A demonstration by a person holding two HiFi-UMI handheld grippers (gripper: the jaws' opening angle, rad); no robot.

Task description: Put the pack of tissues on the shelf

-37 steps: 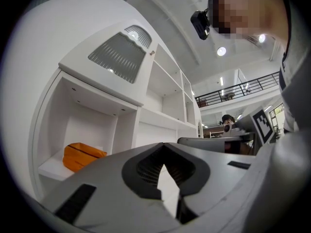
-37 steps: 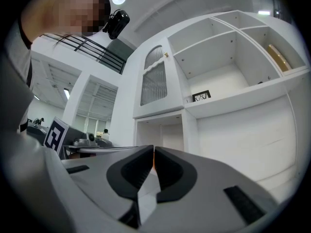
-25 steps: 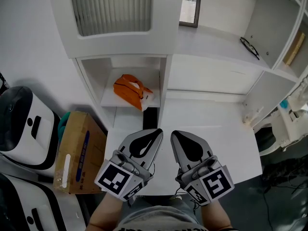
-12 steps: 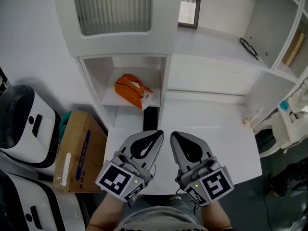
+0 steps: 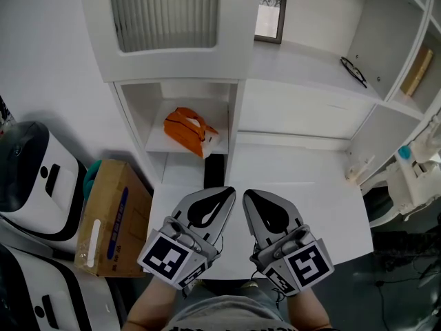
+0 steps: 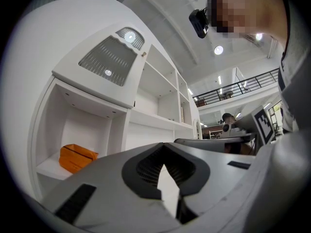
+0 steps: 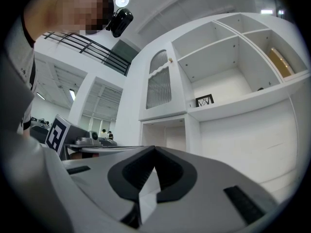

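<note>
The orange pack of tissues (image 5: 187,131) lies on the low shelf (image 5: 158,142) of the white cabinet's left cubby; in the left gripper view the pack (image 6: 77,158) shows at lower left. Both grippers hover side by side over the near edge of the white table (image 5: 324,205), well short of the pack. My left gripper (image 5: 227,193) is shut with nothing between its jaws, and its tip (image 6: 164,147) points toward the cabinet. My right gripper (image 5: 249,194) is also shut and empty; its tip (image 7: 154,149) faces the cabinet's middle.
A cardboard box (image 5: 114,216) and white machines (image 5: 31,178) stand left of the table. A framed picture (image 5: 269,17) and a pair of glasses (image 5: 355,70) sit on the upper shelf. A wooden piece (image 5: 417,71) leans in the right cubby.
</note>
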